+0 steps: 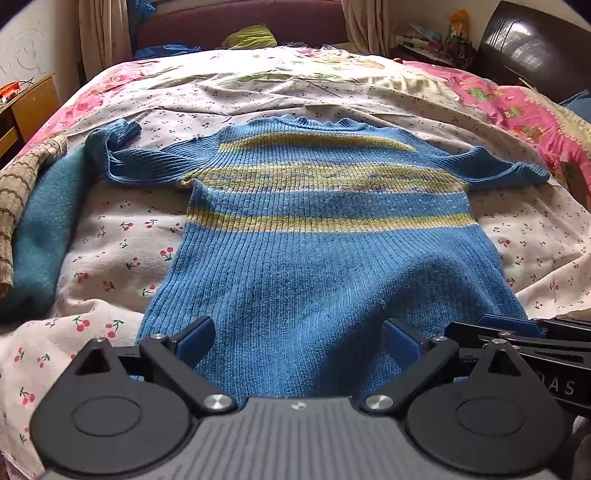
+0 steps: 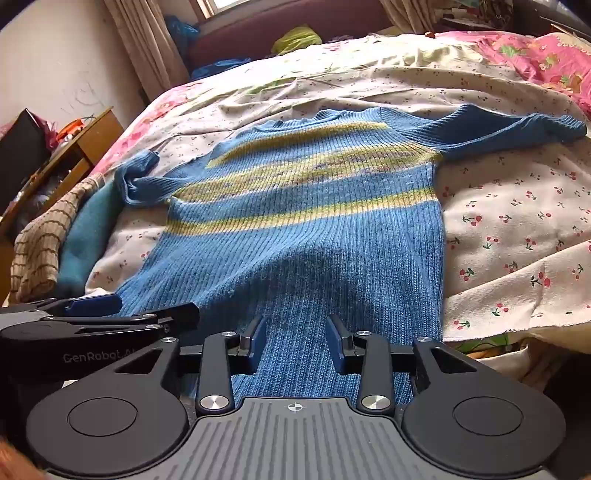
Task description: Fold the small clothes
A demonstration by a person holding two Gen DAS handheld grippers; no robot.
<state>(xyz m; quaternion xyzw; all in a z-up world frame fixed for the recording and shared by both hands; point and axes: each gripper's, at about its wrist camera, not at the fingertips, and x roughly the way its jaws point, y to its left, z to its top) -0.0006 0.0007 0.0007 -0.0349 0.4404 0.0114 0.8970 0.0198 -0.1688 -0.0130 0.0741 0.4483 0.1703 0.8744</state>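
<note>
A small blue ribbed sweater (image 1: 325, 258) with yellow stripes lies spread flat on the bed, neck at the far end, hem nearest me. Its left sleeve (image 1: 122, 155) is crumpled and its right sleeve (image 1: 509, 168) lies straight out. It also shows in the right wrist view (image 2: 306, 229). My left gripper (image 1: 297, 341) is open, its jaws wide apart over the hem. My right gripper (image 2: 295, 341) is open, also over the hem, to the right of the left one. Neither holds any cloth. Each gripper shows at the edge of the other's view.
The bed carries a cherry-print sheet (image 1: 122, 236) and a pink floral quilt (image 1: 517, 107). A teal garment (image 1: 48, 229) and a brown striped cloth (image 1: 18, 192) lie at the left. A wooden bedside table (image 1: 29, 103) stands left; a dark headboard (image 1: 251, 22) is behind.
</note>
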